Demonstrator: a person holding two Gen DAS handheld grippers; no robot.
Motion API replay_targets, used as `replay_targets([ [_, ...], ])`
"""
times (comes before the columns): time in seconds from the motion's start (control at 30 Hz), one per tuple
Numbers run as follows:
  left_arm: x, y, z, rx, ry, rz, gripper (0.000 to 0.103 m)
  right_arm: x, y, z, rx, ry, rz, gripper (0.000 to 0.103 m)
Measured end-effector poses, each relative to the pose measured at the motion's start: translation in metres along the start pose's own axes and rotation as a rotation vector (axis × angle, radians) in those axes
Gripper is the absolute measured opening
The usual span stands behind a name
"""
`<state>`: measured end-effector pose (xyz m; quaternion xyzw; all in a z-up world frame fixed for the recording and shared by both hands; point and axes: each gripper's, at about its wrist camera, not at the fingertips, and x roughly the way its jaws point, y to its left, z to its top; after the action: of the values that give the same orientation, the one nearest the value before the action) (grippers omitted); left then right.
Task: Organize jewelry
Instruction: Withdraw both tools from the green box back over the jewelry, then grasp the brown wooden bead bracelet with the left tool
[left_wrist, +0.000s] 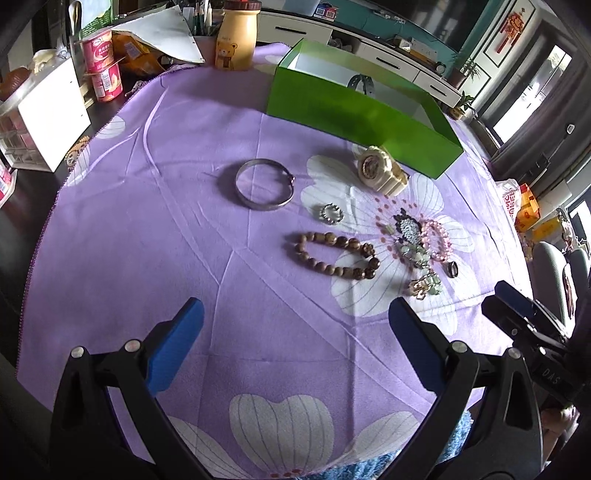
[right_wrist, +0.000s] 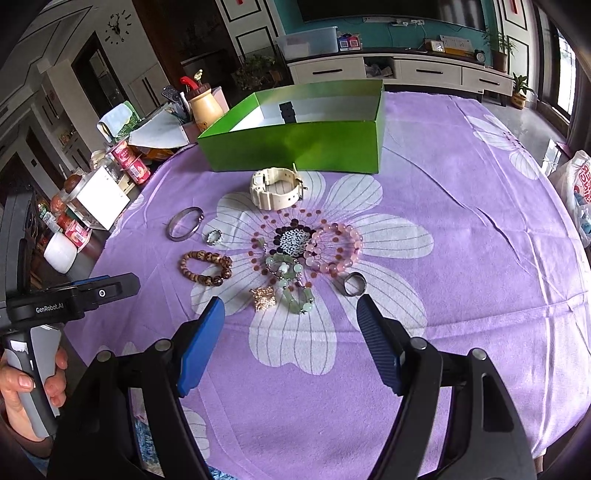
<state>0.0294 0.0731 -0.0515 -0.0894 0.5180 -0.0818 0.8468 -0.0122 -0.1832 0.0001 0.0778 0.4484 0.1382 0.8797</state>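
Both grippers, left gripper (left_wrist: 295, 325) and right gripper (right_wrist: 290, 317), hover wide open and empty above the jewelry spread on the purple cloth (right_wrist: 461, 236), so sorting seems barely begun; next, grasp the green bead bracelet (right_wrist: 297, 295) for the green box (right_wrist: 295, 147).

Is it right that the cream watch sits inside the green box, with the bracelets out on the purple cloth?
Not quite. The right wrist view shows the cream watch on the purple cloth, just in front of the green box, not inside it. The bracelets are on the cloth.
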Motion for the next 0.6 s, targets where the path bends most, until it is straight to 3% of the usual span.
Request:
replay_targets([
  [0.23, 0.012, -0.012, -0.005, 0.073, -0.004, -0.005, 0.101, 0.011, -0.003, -0.008, -0.047, 0.026, 0.036, 0.074],
  [0.47, 0.026, -0.019, 0.002, 0.073, -0.021, 0.004, 0.096, 0.022, 0.008, -0.013, -0.092, 0.034, 0.116, 0.074],
  [0.6, 0.036, -0.018, 0.006, 0.064, -0.024, 0.019, 0.084, 0.032, 0.016, -0.014, -0.102, 0.045, 0.163, 0.059],
])
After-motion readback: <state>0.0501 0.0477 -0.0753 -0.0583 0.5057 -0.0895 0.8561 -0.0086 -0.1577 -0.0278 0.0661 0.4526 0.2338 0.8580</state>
